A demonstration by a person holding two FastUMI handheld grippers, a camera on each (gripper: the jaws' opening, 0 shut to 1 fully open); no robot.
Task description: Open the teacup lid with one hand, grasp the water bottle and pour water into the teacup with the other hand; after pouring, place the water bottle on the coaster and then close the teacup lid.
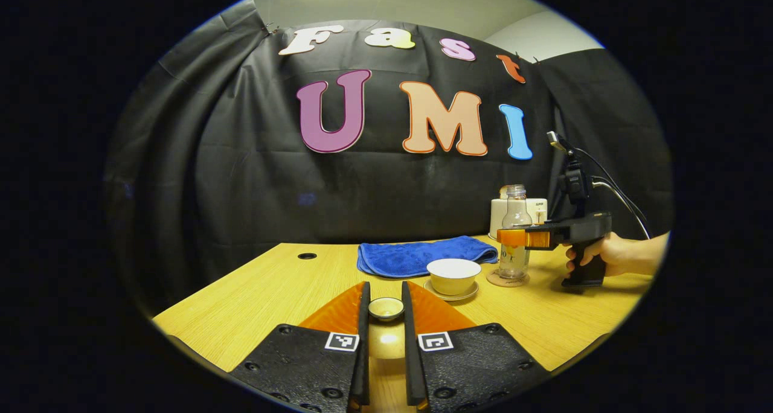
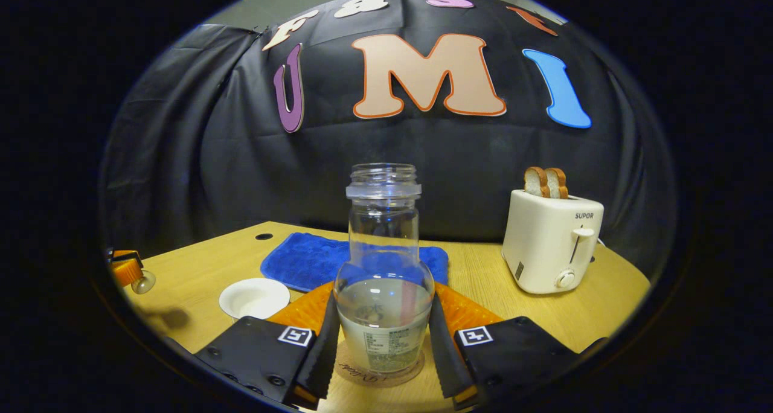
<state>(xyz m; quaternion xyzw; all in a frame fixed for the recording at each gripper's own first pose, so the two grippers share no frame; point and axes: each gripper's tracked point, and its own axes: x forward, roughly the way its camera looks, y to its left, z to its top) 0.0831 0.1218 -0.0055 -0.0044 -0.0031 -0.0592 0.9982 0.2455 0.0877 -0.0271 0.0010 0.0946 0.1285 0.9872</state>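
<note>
The teacup (image 1: pixel 453 275) sits uncovered on its saucer (image 1: pixel 452 293) on the wooden table (image 1: pixel 259 298), just before the blue towel (image 1: pixel 423 255); its lid (image 1: pixel 386 308) is gripped between the left gripper's (image 1: pixel 385 314) fingers, jaws narrowed onto it, held above the tabletop; to the teacup's right the water bottle (image 2: pixel 383 280) (uncapped, partly filled) stands upright on the coaster (image 2: pixel 379 371); the right gripper (image 2: pixel 381 334) brackets its lower body, fingers touching both sides; a hand (image 1: pixel 595 256) holds that gripper; behind stands a toaster (image 2: pixel 552 241) with two bread slices (image 2: pixel 545 182).
</note>
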